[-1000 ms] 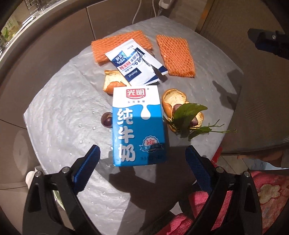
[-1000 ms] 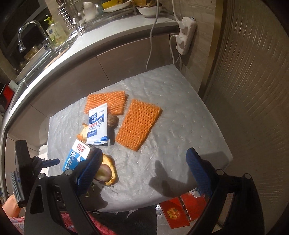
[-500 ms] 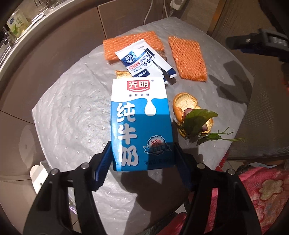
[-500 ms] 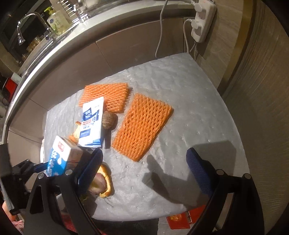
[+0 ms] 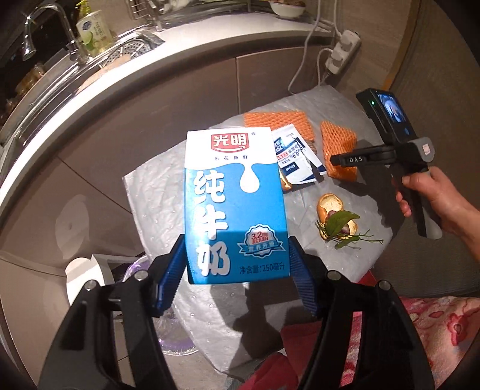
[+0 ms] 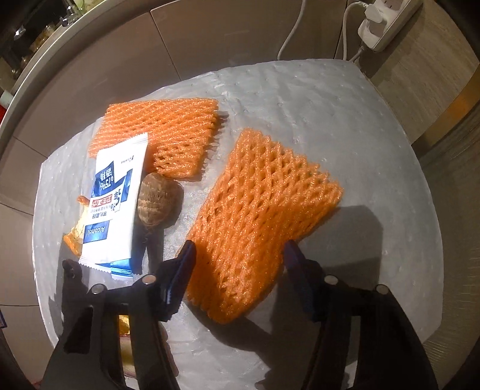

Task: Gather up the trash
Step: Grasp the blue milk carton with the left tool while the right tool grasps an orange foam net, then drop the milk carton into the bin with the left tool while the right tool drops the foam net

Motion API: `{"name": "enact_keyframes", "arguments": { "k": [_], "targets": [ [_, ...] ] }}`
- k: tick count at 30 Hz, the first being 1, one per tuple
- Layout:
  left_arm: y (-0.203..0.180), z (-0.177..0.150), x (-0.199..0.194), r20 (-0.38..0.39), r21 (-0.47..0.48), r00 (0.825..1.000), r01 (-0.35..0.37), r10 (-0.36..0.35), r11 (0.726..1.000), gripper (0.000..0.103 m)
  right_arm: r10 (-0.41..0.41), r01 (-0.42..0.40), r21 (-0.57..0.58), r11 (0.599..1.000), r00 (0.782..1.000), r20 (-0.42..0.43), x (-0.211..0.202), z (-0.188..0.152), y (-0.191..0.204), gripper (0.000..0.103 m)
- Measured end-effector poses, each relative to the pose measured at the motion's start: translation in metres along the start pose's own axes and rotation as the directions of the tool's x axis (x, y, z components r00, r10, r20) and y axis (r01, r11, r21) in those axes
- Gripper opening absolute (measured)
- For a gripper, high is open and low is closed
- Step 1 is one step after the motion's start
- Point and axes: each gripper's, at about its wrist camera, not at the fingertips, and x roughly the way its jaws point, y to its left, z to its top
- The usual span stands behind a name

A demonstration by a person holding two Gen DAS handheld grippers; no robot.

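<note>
Left wrist view has the left gripper (image 5: 237, 264) clamped on a blue and white milk carton (image 5: 234, 207), its 2 blue pads pressed to the carton's lower sides. The carton stands upright in the grip, lifted clear of the grey padded mat (image 5: 156, 210) on the small table. Beyond it on the mat lie a white and blue wipe packet (image 5: 295, 157), 2 orange foam nets (image 5: 279, 120), and a piece of orange peel (image 5: 330, 205) with a green leafy twig (image 5: 345, 231) on it. At the right a person's hand (image 5: 435, 198) holds the right gripper's handle, and that tool reaches over the nearer net. Behind the table a white counter (image 5: 150, 72) curves round with a tap (image 5: 39, 27) and sink, and a power strip (image 5: 342, 51) hangs on the wall.

Right wrist view looks almost straight down on the mat. The right gripper (image 6: 238, 258) has just been closing, and its 2 pads now stand on either side of the near end of 1 orange foam net (image 6: 261, 216). The net lies flat between them; I cannot tell whether the pads already press on it or only flank it. The other foam net (image 6: 168, 132) lies further back, the wipe packet (image 6: 115, 198) overlaps its corner, and a brown nut shell (image 6: 157, 199) sits just beside the packet. A scrap of peel (image 6: 73, 237) pokes out from under the packet's left edge.
</note>
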Motion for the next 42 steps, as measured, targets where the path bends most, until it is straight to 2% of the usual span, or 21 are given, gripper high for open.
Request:
{"name": "enact_keyframes", "arguments": {
  "k": [2,3,5,9,13,21,25,31,39,41,42],
  "targets": [
    [0.011,-0.004,-0.007,0.009,-0.028,1.000,-0.016,0.017,0.999,0.064,0.023,-0.024,0.005,1.000,1.000,0.008,-0.002,-0.002,0.000,0.035],
    [0.018,-0.006,-0.008,0.011,-0.039,1.000,-0.024,0.024,0.999,0.064,0.040,-0.040,0.014,0.999,0.999,0.010,-0.004,-0.003,0.000,0.028],
    [0.032,-0.009,-0.012,0.013,-0.065,0.999,-0.038,0.039,0.997,0.064,0.051,-0.051,0.031,0.998,0.998,0.022,-0.009,-0.006,-0.001,0.022],
    [0.059,-0.022,-0.019,0.014,-0.121,0.998,-0.059,0.061,0.991,0.064,0.079,-0.084,0.072,0.994,0.994,0.076,-0.035,-0.013,-0.004,0.020],
    [0.088,-0.038,-0.026,0.020,-0.173,0.997,-0.072,0.076,0.982,0.063,0.102,-0.113,0.070,0.991,0.984,0.144,-0.080,-0.019,0.004,0.020],
    [0.141,-0.082,-0.009,-0.023,-0.241,0.996,-0.090,0.087,0.966,0.063,0.208,-0.210,-0.020,0.977,0.944,0.254,-0.157,-0.023,0.072,0.020],
    [0.165,-0.108,0.031,-0.092,-0.252,0.991,-0.116,0.096,0.961,0.063,0.271,-0.263,-0.066,0.963,0.927,0.258,-0.172,-0.025,0.111,0.020],
    [0.185,-0.131,0.083,-0.182,-0.260,0.982,-0.105,0.058,0.960,0.063,0.298,-0.271,-0.141,0.952,0.924,0.241,-0.184,-0.040,0.159,0.020],
    [0.188,-0.140,0.105,-0.238,-0.228,0.971,-0.088,0.032,0.970,0.063,0.300,-0.273,-0.152,0.950,0.932,0.205,-0.185,-0.062,0.194,0.020],
    [0.189,-0.142,0.103,-0.236,-0.221,0.971,-0.084,0.030,0.972,0.066,0.299,-0.272,-0.153,0.950,0.933,0.199,-0.185,-0.066,0.199,0.020],
    [0.190,-0.143,0.101,-0.235,-0.217,0.971,-0.081,0.028,0.973,0.071,0.298,-0.270,-0.154,0.950,0.934,0.198,-0.185,-0.067,0.202,0.020]
  ]
}}
